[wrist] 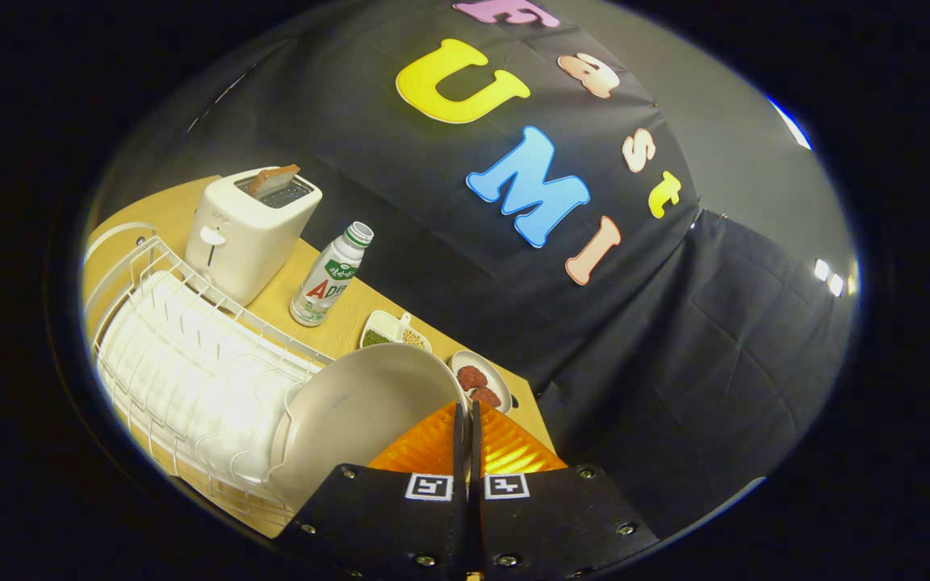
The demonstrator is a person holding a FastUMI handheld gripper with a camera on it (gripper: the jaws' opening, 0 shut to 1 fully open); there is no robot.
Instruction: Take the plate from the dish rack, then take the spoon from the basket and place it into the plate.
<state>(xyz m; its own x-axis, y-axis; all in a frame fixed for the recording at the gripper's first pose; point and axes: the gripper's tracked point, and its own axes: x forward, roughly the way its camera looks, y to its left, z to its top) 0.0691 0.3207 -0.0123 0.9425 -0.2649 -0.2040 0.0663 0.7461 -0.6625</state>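
Observation:
A pale round plate point(364, 407) stands on edge at the near end of the white wire dish rack point(190, 363), tilted, its inner face turned toward me. My gripper point(466, 410) is at the plate's right rim. Its fingers are pressed together with just a thin slit between them, and the rim runs into that slit, so it looks shut on the plate. The lower part of the plate is hidden behind the gripper body.
Beyond the rack on the wooden table point(352, 311) stand a white toaster point(251, 234) with a bread slice, a small bottle point(328, 278), a divided dish of beans point(391, 331) and a small bowl of red pieces point(481, 379). The table's edge lies right of the bowl.

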